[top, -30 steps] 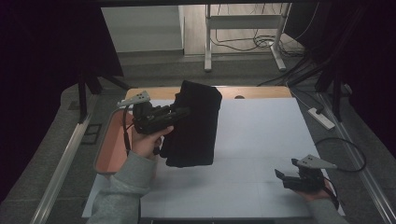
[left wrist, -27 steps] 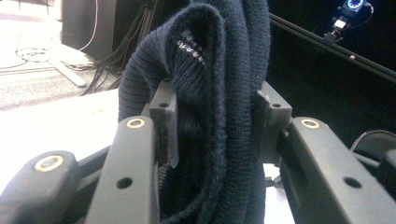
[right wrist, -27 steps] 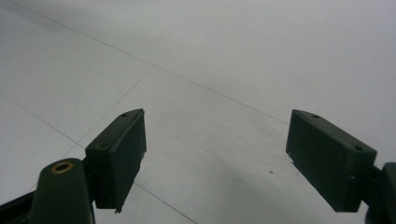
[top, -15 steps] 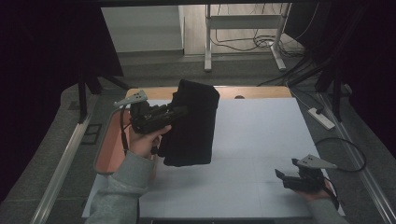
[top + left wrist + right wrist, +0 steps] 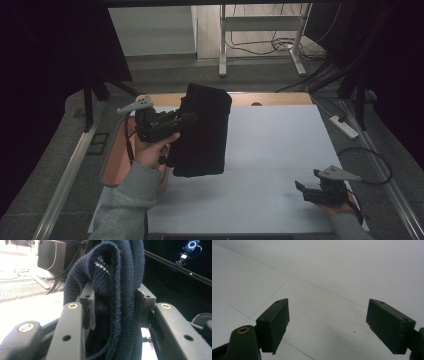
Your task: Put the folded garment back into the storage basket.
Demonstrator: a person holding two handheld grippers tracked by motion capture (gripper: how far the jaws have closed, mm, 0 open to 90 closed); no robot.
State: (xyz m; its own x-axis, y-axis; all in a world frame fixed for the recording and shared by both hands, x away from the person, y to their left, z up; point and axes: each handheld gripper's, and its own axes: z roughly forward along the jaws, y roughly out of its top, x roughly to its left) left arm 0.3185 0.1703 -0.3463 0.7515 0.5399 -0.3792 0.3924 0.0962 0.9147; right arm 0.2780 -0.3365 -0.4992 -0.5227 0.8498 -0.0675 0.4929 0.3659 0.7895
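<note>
- Nearest, at the table's front right corner, the right gripper sits low in the person's hand, just over the pale table.
- Its jaws stand wide apart with nothing between them; in the right gripper view there is bare grey table beyond them, crossed by thin seam lines.
- At the front left, a grey sleeve comes up from the bottom edge to the left hand.
- That hand holds the left gripper raised above the table, pointing right.
- Its jaws are clamped on a dark knit, a folded garment that hangs down from the grip with its lower edge close to the table; whether it touches I cannot tell.
- In the left gripper view the knit is navy and ribbed, bunched thick between the two pads.
- An orange tray lies along the table's left edge, beside the sleeve.
- Further back, a wooden strip runs along the table's far edge.
- Beyond that, metal frame legs and loose cables rest on the floor.
</note>
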